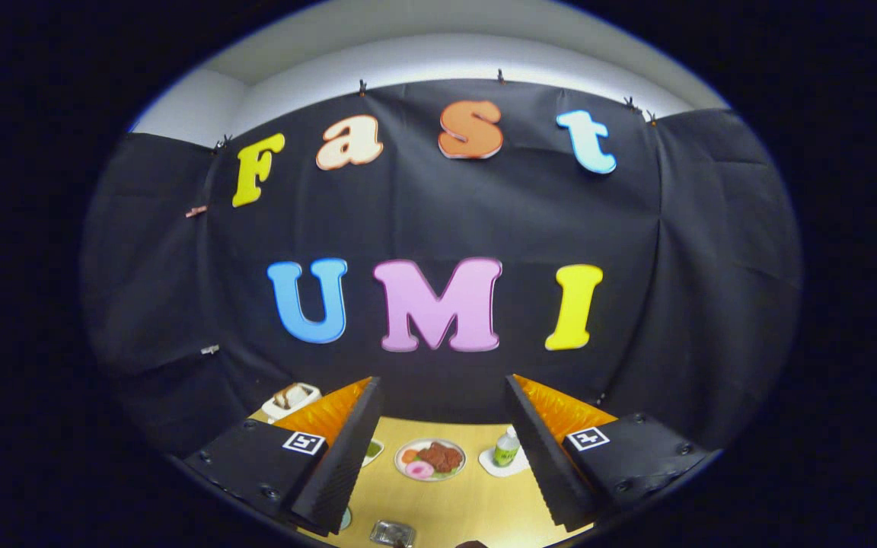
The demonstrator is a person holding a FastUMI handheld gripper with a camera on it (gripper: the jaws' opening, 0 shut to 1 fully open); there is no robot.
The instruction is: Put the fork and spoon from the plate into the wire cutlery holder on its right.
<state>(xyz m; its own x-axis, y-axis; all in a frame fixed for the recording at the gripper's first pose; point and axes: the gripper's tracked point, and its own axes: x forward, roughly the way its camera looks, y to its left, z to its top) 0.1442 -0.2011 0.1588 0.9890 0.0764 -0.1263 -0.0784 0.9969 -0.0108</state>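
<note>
My gripper (442, 449) is held high above the wooden table (476, 510), open, with nothing between its two black fingers (343, 457). Far below, between the fingers, a round plate of food (430, 459) sits on the table. Nearer to me, at the table's close edge, a small shiny metal thing (391, 533) shows; I cannot tell whether it is the wire cutlery holder. Fork and spoon are too small to make out.
A small green-and-white bottle (506, 447) stands on a white mat just inside the right finger. A white toaster (291, 399) with bread sits at the far left of the table. A green-topped dish (372, 450) peeks out beside the left finger.
</note>
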